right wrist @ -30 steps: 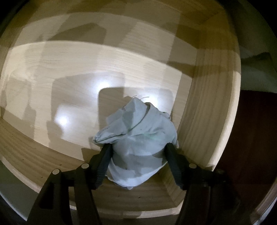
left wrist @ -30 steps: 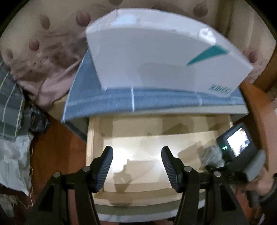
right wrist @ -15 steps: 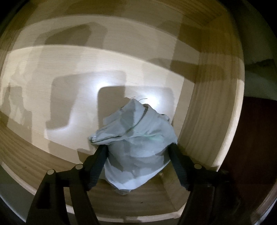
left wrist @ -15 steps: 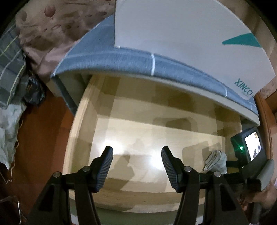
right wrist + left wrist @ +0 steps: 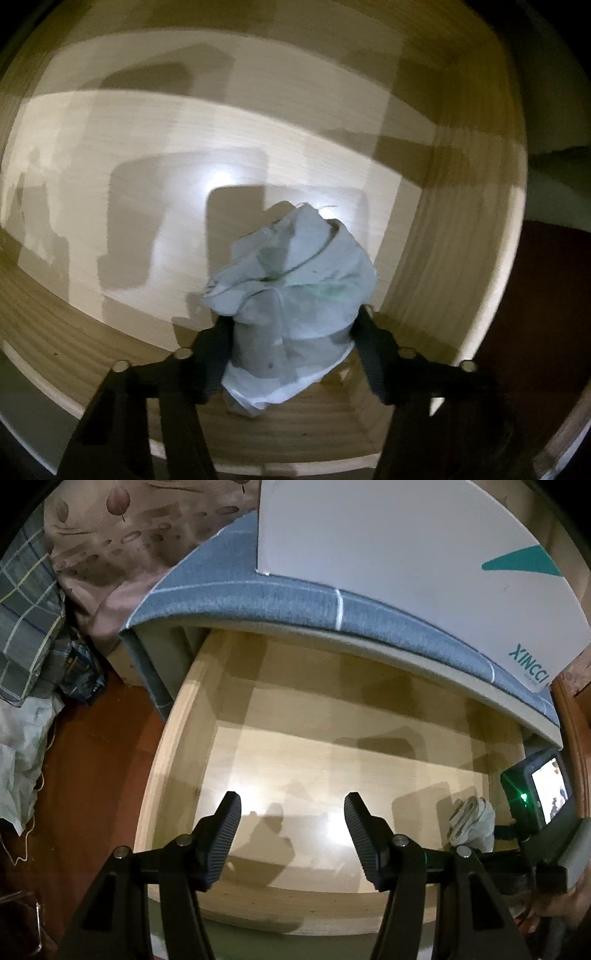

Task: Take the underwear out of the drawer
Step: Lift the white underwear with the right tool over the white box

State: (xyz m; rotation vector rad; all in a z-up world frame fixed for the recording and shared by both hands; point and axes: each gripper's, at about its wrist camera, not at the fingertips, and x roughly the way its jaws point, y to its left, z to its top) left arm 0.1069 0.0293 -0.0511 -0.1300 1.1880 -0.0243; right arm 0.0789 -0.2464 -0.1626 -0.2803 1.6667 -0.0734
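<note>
The pale underwear [image 5: 295, 295] is sitting bunched in the open wooden drawer's [image 5: 173, 760] front right corner, pinched by the right claw [image 5: 291, 343]. The left claw [image 5: 291, 834] is hovering spread over the bare drawer floor. A white box [image 5: 406, 554] is resting above on blue fabric [image 5: 280, 598].

Wooden drawer [image 5: 173, 760]; crumpled underwear [image 5: 295, 295] on floor, right corner.

drawer [image 5: 177, 760] floor mostly bare — underwear [image 5: 295, 288] near right wall
</note>
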